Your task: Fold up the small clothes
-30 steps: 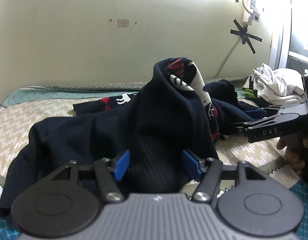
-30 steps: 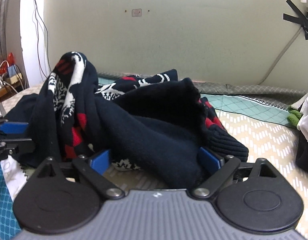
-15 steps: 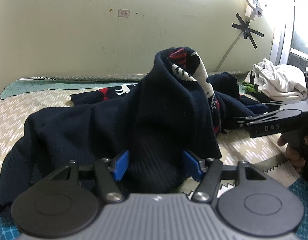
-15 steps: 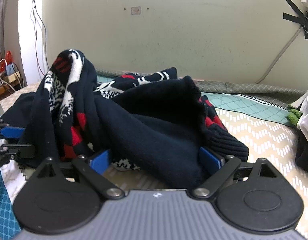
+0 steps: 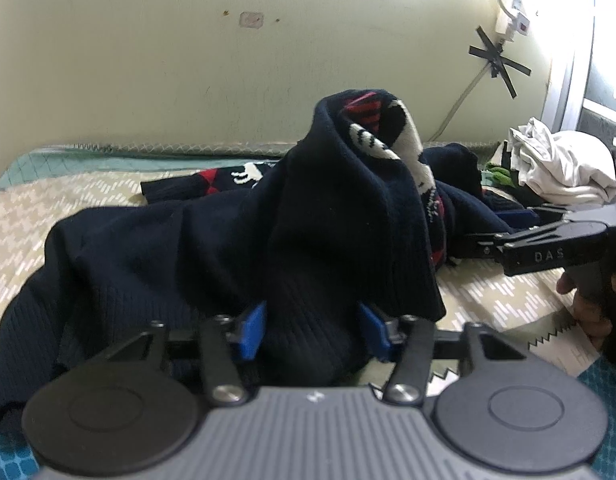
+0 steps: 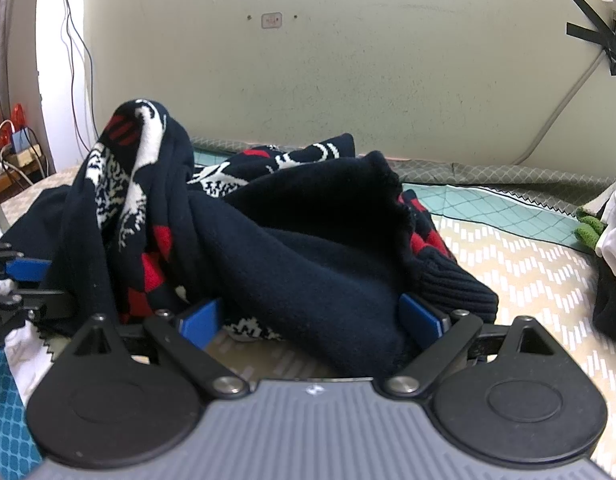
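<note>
Closing in since a second ago, the left hand-held gripper (image 5: 314,330) has just been narrowing its jaws, and its blue pads now pinch a ribbed fold of the sweater (image 5: 236,248). On the bed (image 6: 520,264), that navy sweater with red and white pattern lies heaped, one peak raised toward 12 o'clock. A white cloth pile (image 5: 560,168) sits at 3 o'clock in the left view. At the sweater's other edge, the right hand-held gripper (image 6: 314,322) has its jaws spread wide, dark knit lying between them; whether the pads press it I cannot tell.
</note>
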`<state>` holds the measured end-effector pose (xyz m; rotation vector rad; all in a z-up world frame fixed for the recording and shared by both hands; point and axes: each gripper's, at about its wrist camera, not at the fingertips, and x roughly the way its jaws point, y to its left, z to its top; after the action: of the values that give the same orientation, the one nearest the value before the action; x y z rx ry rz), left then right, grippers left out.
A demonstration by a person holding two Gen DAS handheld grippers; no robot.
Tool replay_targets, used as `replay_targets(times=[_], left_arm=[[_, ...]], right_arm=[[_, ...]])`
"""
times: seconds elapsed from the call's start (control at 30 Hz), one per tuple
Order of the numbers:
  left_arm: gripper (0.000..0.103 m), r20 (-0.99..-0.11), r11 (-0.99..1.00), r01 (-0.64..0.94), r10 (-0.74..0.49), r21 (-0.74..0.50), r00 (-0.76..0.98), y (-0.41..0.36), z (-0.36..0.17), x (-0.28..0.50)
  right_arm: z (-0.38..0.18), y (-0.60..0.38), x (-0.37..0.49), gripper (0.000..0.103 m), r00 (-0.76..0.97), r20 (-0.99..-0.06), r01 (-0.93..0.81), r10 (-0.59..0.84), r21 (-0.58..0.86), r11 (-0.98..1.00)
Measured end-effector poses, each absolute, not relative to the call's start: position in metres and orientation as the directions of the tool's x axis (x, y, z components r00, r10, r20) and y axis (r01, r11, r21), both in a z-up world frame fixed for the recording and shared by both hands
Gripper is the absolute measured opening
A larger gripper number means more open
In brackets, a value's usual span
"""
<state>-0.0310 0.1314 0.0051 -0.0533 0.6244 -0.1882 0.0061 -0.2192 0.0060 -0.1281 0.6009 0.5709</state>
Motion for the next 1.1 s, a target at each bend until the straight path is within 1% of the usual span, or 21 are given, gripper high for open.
replay_targets(times=[0.03,0.07,0.1,0.17,0.23,0.27,0.3,0.33,0.37,0.4,0.47,0.5,0.6,0.67,0.73,0.8,0.83,0.9,0.97,1.03,1.1], left_arm=[[0.038,-0.576,0.981,0.155,-0.195,-0.119,0.794,0.134,0.005,-0.030],[0.030,-0.576,0.981,0.148,-0.194,-0.126,0.794,0.136,0.004,-0.029],[0.027,-0.576,0.981,0.142,-0.192,-0.133,0.794,0.139,0.004,-0.028],[0.015,-0.574,0.980,0.130,-0.192,-0.147,0.796,0.142,0.004,-0.027],[0.011,-0.566,0.978,0.125,-0.198,-0.166,0.800,0.146,0.005,-0.027],[0.010,-0.558,0.975,0.128,-0.208,-0.180,0.803,0.149,0.005,-0.028],[0.010,-0.548,0.973,0.130,-0.215,-0.190,0.808,0.151,0.006,-0.029],[0.010,-0.536,0.972,0.132,-0.219,-0.196,0.815,0.152,0.008,-0.031],[0.009,-0.520,0.971,0.132,-0.219,-0.200,0.826,0.154,0.010,-0.033],[0.009,-0.501,0.971,0.130,-0.217,-0.203,0.838,0.156,0.014,-0.038],[0.009,-0.458,0.970,0.123,-0.209,-0.212,0.864,0.165,0.026,-0.053],[0.009,-0.435,0.969,0.112,-0.200,-0.219,0.878,0.171,0.032,-0.062],[0.009,-0.387,0.980,0.018,-0.095,-0.199,0.917,0.196,0.055,-0.088],[0.009,-0.364,0.981,-0.052,-0.021,-0.188,0.931,0.214,0.068,-0.105],[0.009,-0.362,0.974,-0.084,0.003,-0.208,0.932,0.231,0.077,-0.119],[0.010,-0.375,0.970,-0.093,0.002,-0.223,0.927,0.239,0.080,-0.133],[0.013,-0.387,0.970,-0.078,-0.018,-0.231,0.922,0.240,0.081,-0.140],[0.016,-0.394,0.970,0.002,-0.100,-0.242,0.914,0.240,0.082,-0.153],[0.021,-0.361,0.967,0.082,-0.168,-0.240,0.917,0.237,0.087,-0.171],[0.026,-0.312,0.967,0.105,-0.176,-0.231,0.934,0.239,0.097,-0.185],[0.029,-0.269,0.969,0.104,-0.165,-0.225,0.949,0.236,0.112,-0.190]], right_arm=[[0.006,-0.219,0.006,0.087,0.677,-0.567,-0.542,0.469,0.047,0.839],[0.006,-0.219,0.006,0.087,0.677,-0.567,-0.542,0.468,0.046,0.839],[0.006,-0.218,0.005,0.087,0.680,-0.566,-0.539,0.466,0.045,0.841],[0.007,-0.216,0.002,0.085,0.684,-0.562,-0.534,0.465,0.047,0.844],[0.009,-0.217,-0.004,0.071,0.696,-0.539,-0.529,0.475,0.062,0.846],[0.012,-0.218,-0.009,0.056,0.699,-0.526,-0.532,0.483,0.069,0.844],[0.015,-0.218,-0.013,0.038,0.701,-0.522,-0.535,0.487,0.066,0.842],[0.020,-0.218,-0.018,0.030,0.702,-0.517,-0.542,0.490,0.059,0.838],[0.026,-0.218,-0.024,0.016,0.709,-0.507,-0.547,0.491,0.044,0.836],[0.032,-0.219,-0.030,0.012,0.713,-0.495,-0.556,0.497,0.034,0.830],[0.048,-0.224,-0.046,0.009,0.718,-0.457,-0.584,0.525,0.014,0.811],[0.054,-0.226,-0.054,0.006,0.715,-0.440,-0.602,0.544,0.009,0.798],[0.073,-0.235,-0.082,0.006,0.651,-0.381,-0.698,0.657,0.039,0.715],[0.077,-0.236,-0.101,0.005,0.571,-0.362,-0.774,0.736,0.060,0.630],[0.073,-0.237,-0.115,0.003,0.436,-0.383,-0.855,0.815,0.106,0.508],[0.064,-0.237,-0.124,0.004,0.331,-0.439,-0.893,0.835,0.139,0.427],[0.058,-0.240,-0.126,0.004,0.304,-0.466,-0.899,0.831,0.147,0.412],[0.050,-0.252,-0.126,0.004,0.333,-0.483,-0.878,0.810,0.155,0.453],[0.047,-0.274,-0.115,0.005,0.383,-0.455,-0.826,0.804,0.220,0.519],[0.046,-0.298,-0.100,0.005,0.461,-0.411,-0.744,0.786,0.303,0.595],[0.042,-0.321,-0.084,0.025,0.544,-0.389,-0.641,0.744,0.380,0.667]])
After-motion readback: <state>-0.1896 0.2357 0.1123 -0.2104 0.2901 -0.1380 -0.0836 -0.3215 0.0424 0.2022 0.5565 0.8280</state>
